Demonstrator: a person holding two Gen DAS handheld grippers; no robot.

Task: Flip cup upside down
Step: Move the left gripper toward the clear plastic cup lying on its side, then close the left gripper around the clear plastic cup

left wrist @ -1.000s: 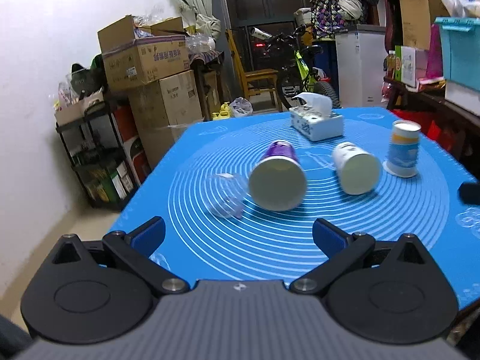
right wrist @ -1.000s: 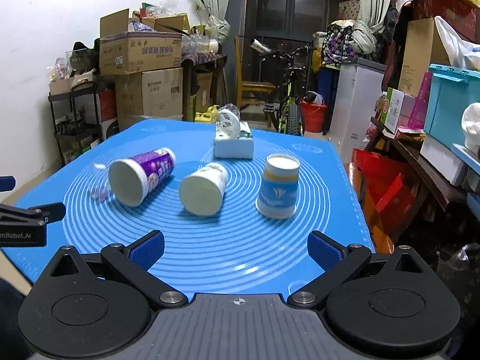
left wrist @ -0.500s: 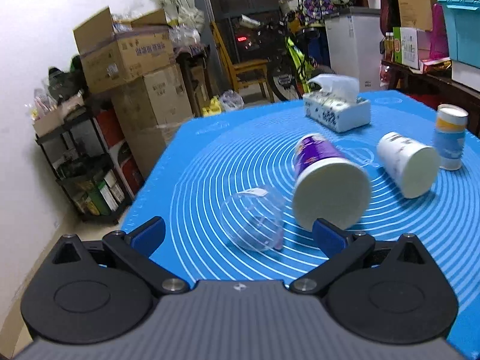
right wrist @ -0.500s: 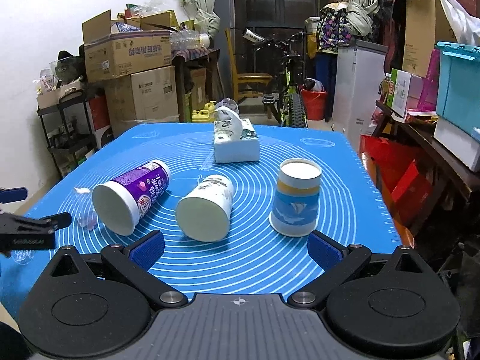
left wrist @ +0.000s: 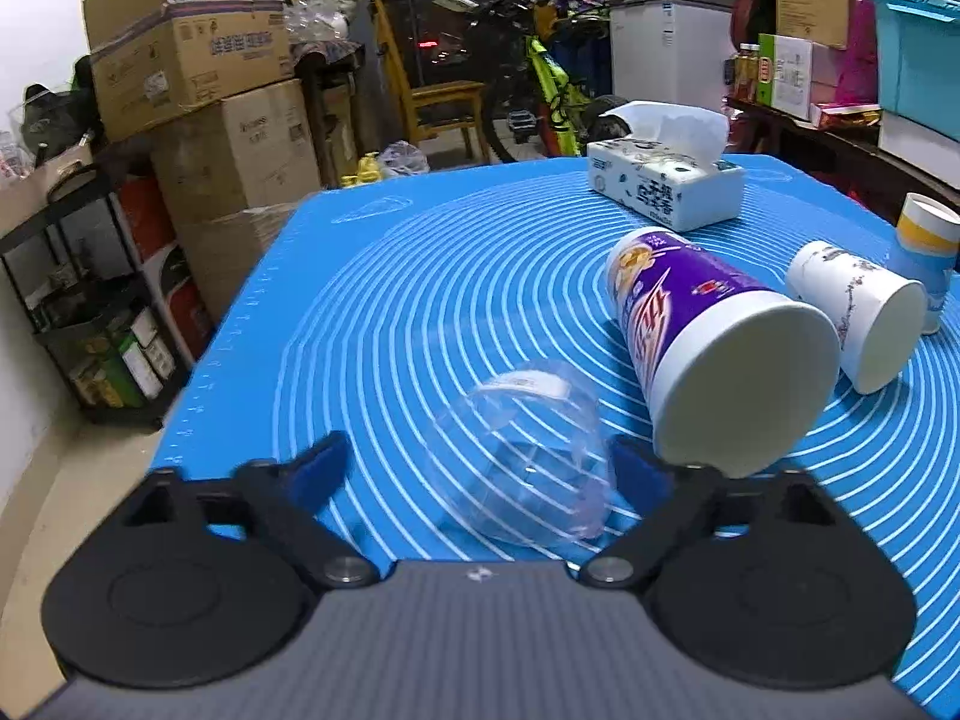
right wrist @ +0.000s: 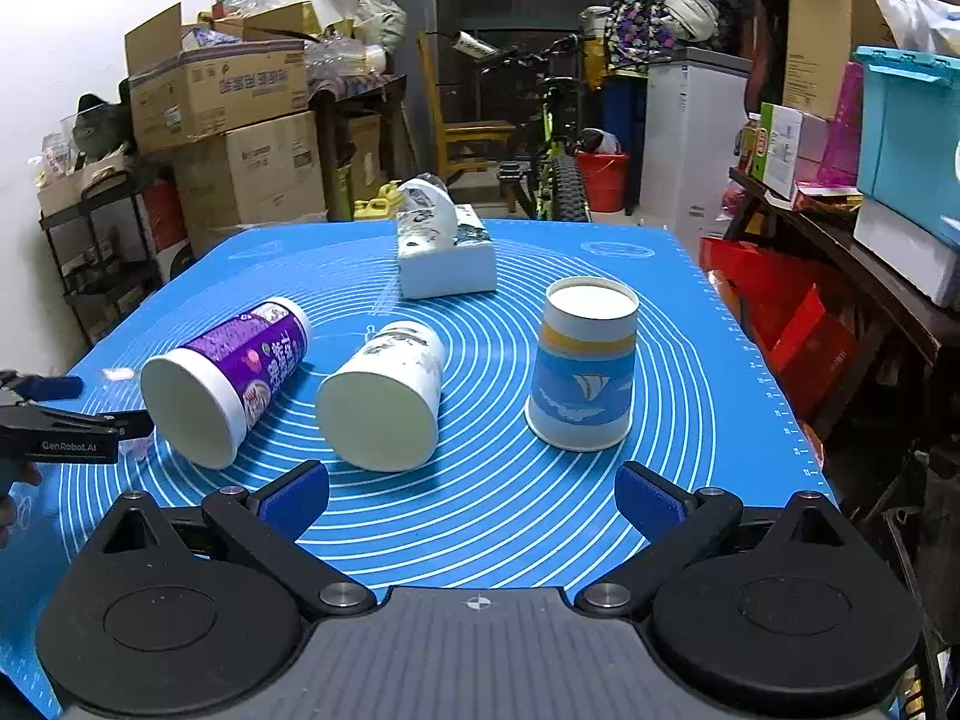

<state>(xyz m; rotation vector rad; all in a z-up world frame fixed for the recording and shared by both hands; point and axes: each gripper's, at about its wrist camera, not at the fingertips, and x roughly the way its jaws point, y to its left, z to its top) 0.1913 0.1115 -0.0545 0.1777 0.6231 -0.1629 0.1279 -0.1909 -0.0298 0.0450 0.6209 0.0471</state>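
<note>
A clear plastic cup (left wrist: 528,456) lies on its side on the blue mat (left wrist: 420,276), between the fingers of my open left gripper (left wrist: 480,468). To its right lie a purple paper cup (left wrist: 714,348) and a white paper cup (left wrist: 858,318), both on their sides. A blue-and-yellow cup (right wrist: 585,363) stands upside down. My right gripper (right wrist: 471,501) is open and empty, low over the mat's near edge, with the white cup (right wrist: 384,396) and purple cup (right wrist: 228,372) ahead of it. The left gripper (right wrist: 66,420) shows at the left edge.
A tissue box (left wrist: 666,180) sits at the far side of the mat, also in the right wrist view (right wrist: 447,258). Cardboard boxes (left wrist: 198,66), a shelf rack (left wrist: 90,312), a bicycle (right wrist: 552,150) and a cluttered side table (right wrist: 852,228) surround the table.
My left gripper has moved forward and left, so the clear cup now lies between its fingers. My right gripper has moved closer to the cups.
</note>
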